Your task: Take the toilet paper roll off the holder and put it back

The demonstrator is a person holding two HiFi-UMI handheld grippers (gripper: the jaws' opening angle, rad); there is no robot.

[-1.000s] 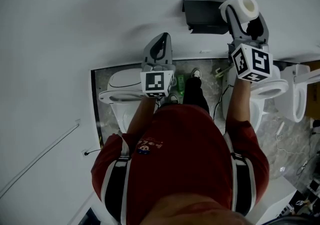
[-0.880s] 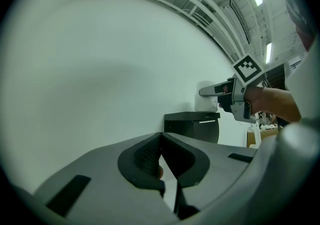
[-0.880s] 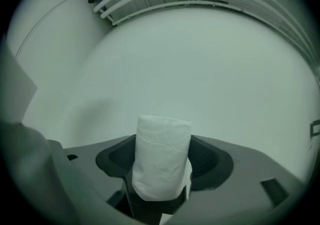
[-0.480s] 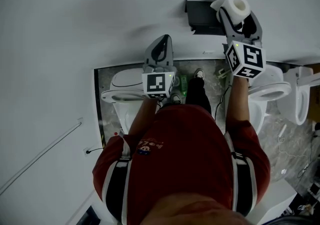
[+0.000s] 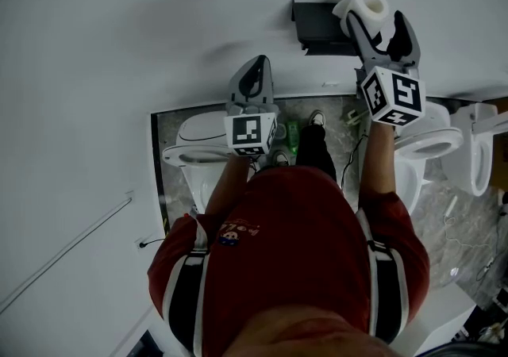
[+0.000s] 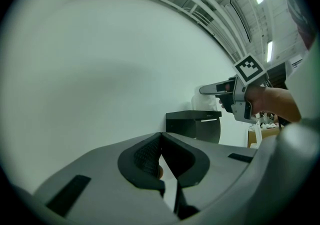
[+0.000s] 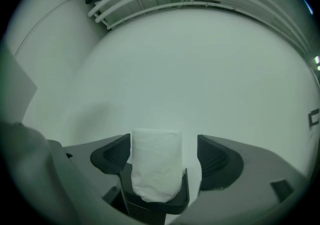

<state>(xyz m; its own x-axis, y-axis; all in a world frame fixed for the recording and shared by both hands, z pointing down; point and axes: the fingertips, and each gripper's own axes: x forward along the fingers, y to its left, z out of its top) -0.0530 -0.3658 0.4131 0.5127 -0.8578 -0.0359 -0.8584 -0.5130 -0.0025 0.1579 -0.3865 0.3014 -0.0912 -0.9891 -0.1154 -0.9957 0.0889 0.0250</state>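
Though dim, white wall [image 5: 119,46] behind roll [image 5: 371,6]

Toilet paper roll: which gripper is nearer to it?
Right. The right gripper has just been opening its jaws with the toilet paper roll between them, on its holder. The left gripper, shut, hangs apart, left of the holder.

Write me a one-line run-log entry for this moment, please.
toilet paper roll: resting on black holder | right hand-held gripper: jaws just opened wider, either side of it | left hand-held gripper: shut, empty
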